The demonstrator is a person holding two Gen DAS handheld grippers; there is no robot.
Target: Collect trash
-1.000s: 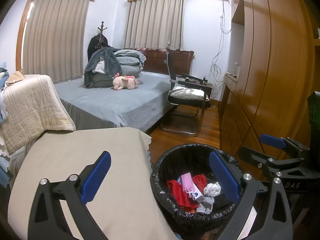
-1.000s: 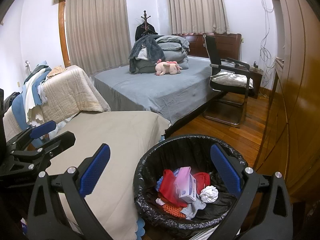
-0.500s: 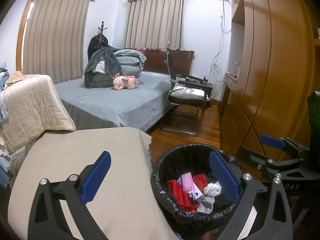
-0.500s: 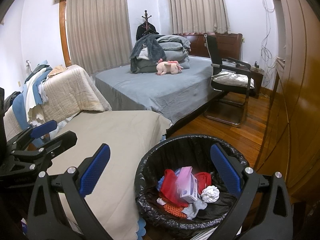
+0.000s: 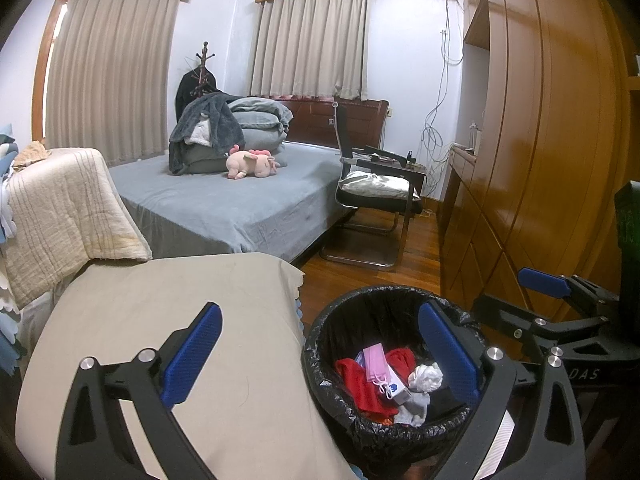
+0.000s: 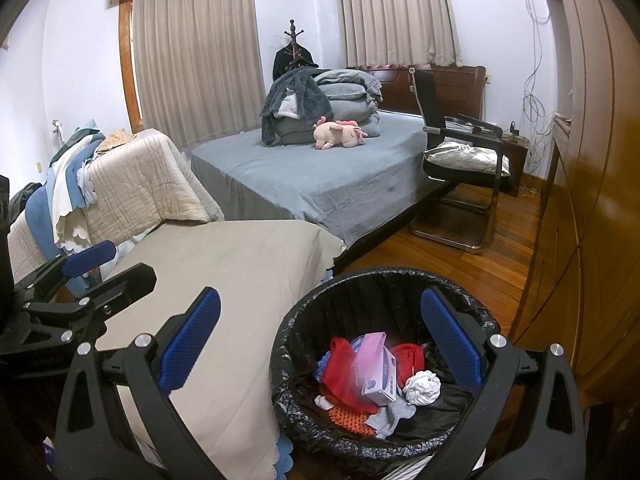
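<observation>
Both tools hang side by side above the near edge of the bin (image 6: 384,364), level and pointing forward into the bedroom. The left tool (image 5: 318,354) has its 2 blue-padded fingers (image 5: 191,354) spread wide with nothing between them; one finger sits over the beige-covered surface (image 5: 192,292) and the other over the bin's right rim. The right tool (image 6: 320,344) is also spread wide and carries nothing, its fingers (image 6: 450,338) framing the bin in the same way. In the left wrist view the right tool shows at the right edge, and the letters "DAS" can be read on its black body.

There is 1 bin, round, lined with a black plastic bag, standing on the wooden floor (image 6: 460,264) just beside the corner of the surface. The trash lies inside it: 1 small white and purple box (image 6: 380,372) with a blue mark whose print is too small to read, 1 crumpled white paper ball (image 6: 422,387), red cloth (image 6: 340,364), a grey rag (image 6: 390,414) and an orange knitted piece (image 6: 346,416).

Beyond stand 1 bed (image 6: 320,176) with a grey sheet, 1 pile of folded grey bedding (image 6: 320,104) and 1 pink plush pig (image 6: 339,133) on it. 1 black chair (image 6: 460,152) with a pale cushion stands beside the bed, well apart from the bin. 2 curtained windows (image 6: 200,60) and 1 coat stand (image 6: 294,50) are at the far wall, and a wooden wardrobe (image 5: 540,140) fills the right side.
</observation>
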